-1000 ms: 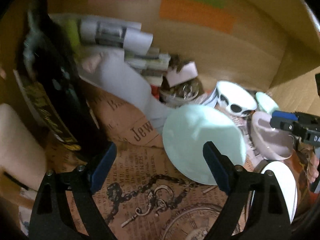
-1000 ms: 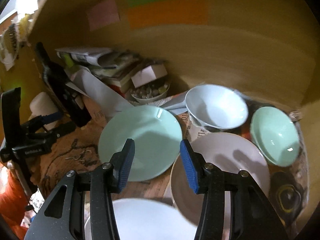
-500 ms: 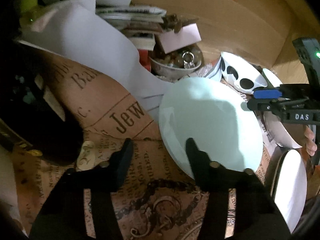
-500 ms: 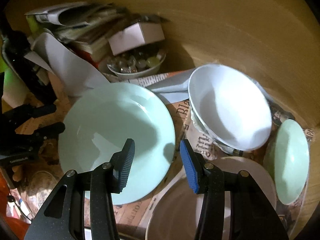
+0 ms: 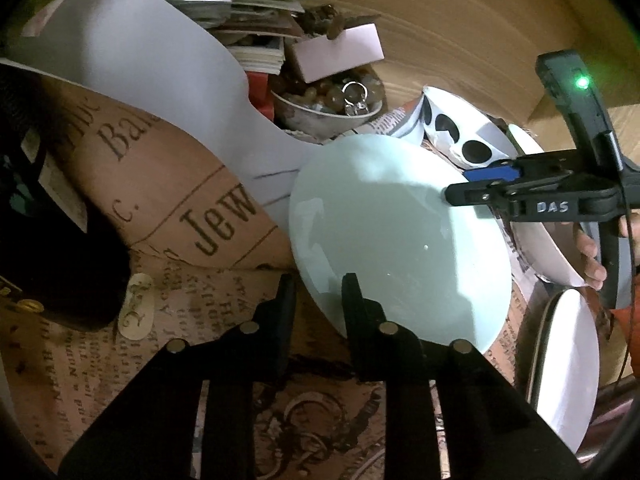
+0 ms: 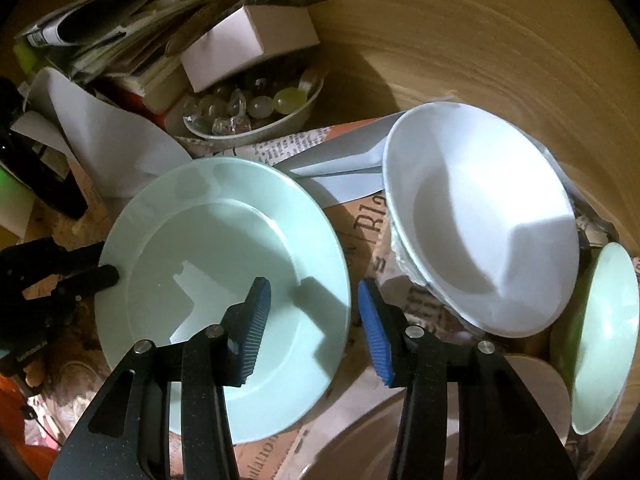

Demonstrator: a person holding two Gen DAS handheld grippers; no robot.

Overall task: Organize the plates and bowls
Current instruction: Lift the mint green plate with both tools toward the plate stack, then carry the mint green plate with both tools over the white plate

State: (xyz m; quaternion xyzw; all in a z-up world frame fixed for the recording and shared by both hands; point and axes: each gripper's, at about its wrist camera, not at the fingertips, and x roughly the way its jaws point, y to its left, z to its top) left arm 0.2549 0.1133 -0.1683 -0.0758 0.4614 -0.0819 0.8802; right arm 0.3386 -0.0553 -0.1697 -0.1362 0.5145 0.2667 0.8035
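The mint green plate (image 6: 224, 296) is the largest thing before me, lying on the printed paper (image 5: 168, 216) that covers the surface. At two o'clock of it stands a white bowl (image 6: 480, 220), tilted, and at four o'clock a small green bowl (image 6: 604, 340) on edge. My left gripper (image 5: 318, 300) straddles the plate's nine o'clock rim, jaws narrowed, though I cannot tell whether they pinch it. My right gripper (image 6: 314, 320) hangs spread over the three o'clock rim, holding nothing.
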